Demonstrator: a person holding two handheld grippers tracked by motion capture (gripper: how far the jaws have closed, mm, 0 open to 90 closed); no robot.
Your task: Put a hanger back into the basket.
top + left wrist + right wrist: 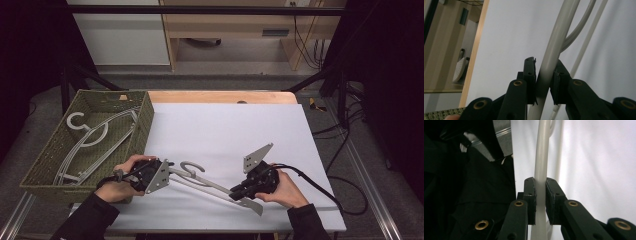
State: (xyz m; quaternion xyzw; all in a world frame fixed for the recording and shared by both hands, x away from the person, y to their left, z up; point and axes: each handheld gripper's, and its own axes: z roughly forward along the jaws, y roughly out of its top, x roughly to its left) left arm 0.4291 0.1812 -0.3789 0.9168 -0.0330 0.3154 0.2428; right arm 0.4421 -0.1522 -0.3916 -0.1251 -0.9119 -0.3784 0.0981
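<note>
Hanger in hand: I see one pale grey plastic hanger (210,184) lying across the white table cover (225,135), its hook at 12 o'clock of its own middle, its long bar running from 9 o'clock down towards 4 o'clock.
Left gripper: my left gripper (162,174) sits at the hanger's 9 o'clock end, just beside the basket's near corner. In the left gripper view (544,82) the jaws are nearly closed, with the round grey arm of the hanger (551,62) between the pads; the left pad touches it, and I cannot tell whether the right pad does.
Right gripper: my right gripper (239,192) is at the hanger's 4 o'clock end. In the right gripper view (540,200) both pads press flat on the hanger's pale bar (541,157), a narrow grip.
Hands: left hand (120,185) and right hand (282,192) each wrap a gripper body, dark sleeves at 6 o'clock.
Basket: green woven basket (145,125) at 9 o'clock of the table, well apart from the right gripper.
Basket contents: more grey hangers (90,137) lying flat inside, overlapped.
Cable: black cable (320,185) trails from the right gripper towards 3 o'clock.
</note>
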